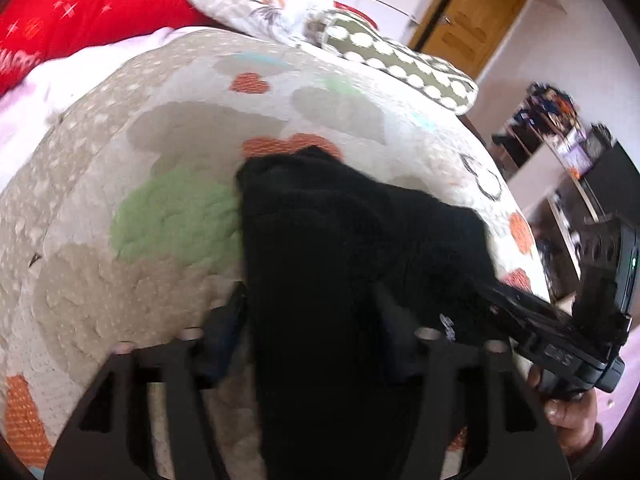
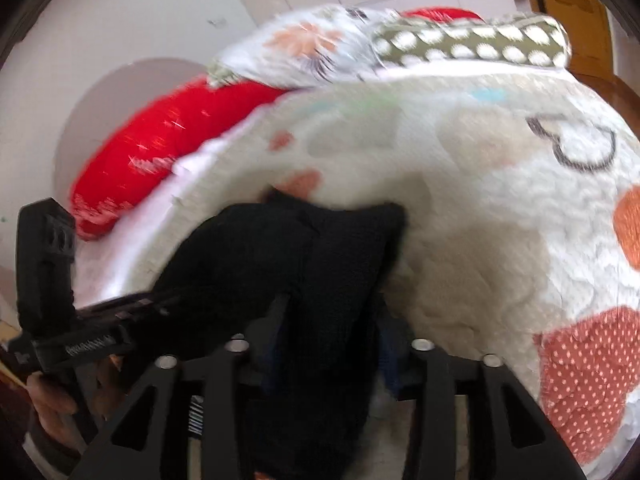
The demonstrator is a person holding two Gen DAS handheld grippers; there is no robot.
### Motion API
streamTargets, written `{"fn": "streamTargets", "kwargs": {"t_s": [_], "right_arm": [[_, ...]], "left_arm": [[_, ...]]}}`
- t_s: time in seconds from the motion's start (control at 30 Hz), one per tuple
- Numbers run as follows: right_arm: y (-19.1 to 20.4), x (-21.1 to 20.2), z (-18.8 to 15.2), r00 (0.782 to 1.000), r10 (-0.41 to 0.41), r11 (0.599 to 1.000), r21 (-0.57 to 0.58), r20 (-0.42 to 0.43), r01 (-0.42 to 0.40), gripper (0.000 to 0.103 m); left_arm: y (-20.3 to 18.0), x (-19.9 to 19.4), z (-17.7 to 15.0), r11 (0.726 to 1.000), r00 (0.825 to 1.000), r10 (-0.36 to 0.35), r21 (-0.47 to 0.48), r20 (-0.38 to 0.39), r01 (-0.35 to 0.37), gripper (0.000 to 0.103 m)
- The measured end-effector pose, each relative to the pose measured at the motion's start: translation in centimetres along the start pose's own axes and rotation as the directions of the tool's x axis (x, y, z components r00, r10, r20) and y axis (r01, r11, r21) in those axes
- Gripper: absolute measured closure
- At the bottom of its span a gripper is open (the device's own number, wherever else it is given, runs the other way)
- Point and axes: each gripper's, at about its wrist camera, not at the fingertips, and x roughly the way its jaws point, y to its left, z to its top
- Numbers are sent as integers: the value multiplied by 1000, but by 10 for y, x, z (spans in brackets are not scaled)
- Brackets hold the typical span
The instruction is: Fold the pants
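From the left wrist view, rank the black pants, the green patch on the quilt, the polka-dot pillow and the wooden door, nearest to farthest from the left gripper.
1. black pants, clamped in the left gripper, centre.
2. green patch, just left of the pants.
3. polka-dot pillow, at the bed's far edge, upper right.
4. wooden door, beyond the bed, top right.

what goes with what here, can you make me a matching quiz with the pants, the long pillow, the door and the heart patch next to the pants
Things:
1. pants
2. long pillow
3. door
4. heart patch

Colours:
A. green
B. black
C. wood brown
D. red

Pairs: 1-B, 2-D, 3-C, 4-A

Both the left gripper and the right gripper are shut on the pants.
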Motion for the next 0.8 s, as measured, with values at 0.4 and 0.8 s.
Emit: {"fn": "streamTargets", "kwargs": {"t_s": [0.4,0.8], "right_arm": [[42,-44,22,997,-6,991,-135,78,16,55],[31,16,28,995,-96,986,-139,-12,93,64]], "left_arm": [[-21,-41,-8,991,988,119,47,103,-124,28],[-29,-14,-24,980,979,180,67,99,-187,24]]}}
